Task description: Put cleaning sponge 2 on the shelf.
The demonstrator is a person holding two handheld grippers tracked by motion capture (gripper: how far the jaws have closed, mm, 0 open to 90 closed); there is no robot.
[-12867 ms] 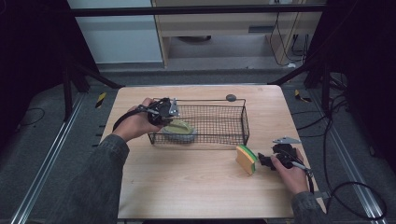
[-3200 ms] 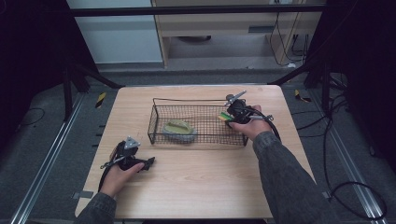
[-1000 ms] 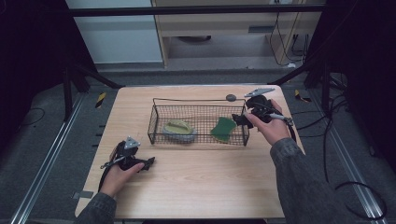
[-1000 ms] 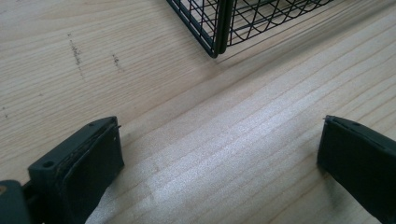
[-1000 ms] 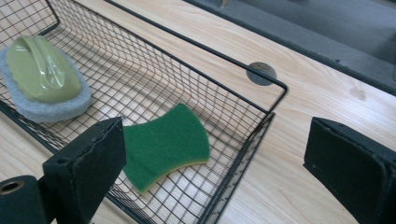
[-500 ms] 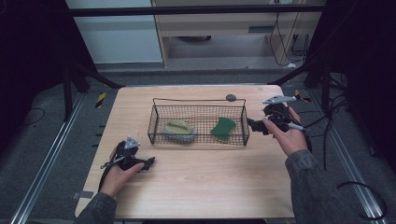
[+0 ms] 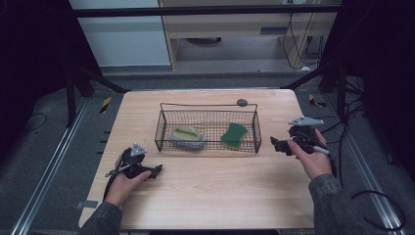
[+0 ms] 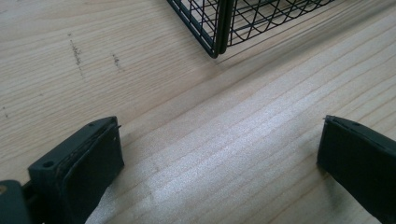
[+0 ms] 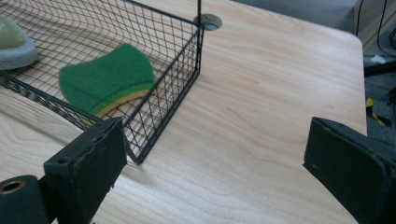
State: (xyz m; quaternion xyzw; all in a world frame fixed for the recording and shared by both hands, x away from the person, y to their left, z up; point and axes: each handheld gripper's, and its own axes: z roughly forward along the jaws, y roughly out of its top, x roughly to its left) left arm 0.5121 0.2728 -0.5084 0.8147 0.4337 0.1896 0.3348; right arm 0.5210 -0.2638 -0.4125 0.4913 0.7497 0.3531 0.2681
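A black wire basket (image 7: 209,147) stands at the middle of the wooden table (image 7: 205,191). Inside it lie a green-and-yellow sponge (image 7: 234,135) (image 9: 108,82) at the right and a grey-and-olive scrubber (image 7: 187,136) (image 9: 11,43) at the left. My right gripper (image 7: 275,145) (image 9: 215,163) hovers to the right of the basket, open and with nothing between its jaws. My left gripper (image 7: 155,171) (image 8: 219,149) rests low over the table near the basket's front left corner (image 8: 217,44), open and holding nothing.
A small dark round disc (image 7: 242,102) (image 9: 208,20) sits on the table just behind the basket's back right corner. Bare wood lies in front of the basket and along the table's right side. Cables trail off beyond the right edge.
My right gripper let go of the green sponge inside the basket, then drew back rightward and toward the near side. The left gripper stayed put.
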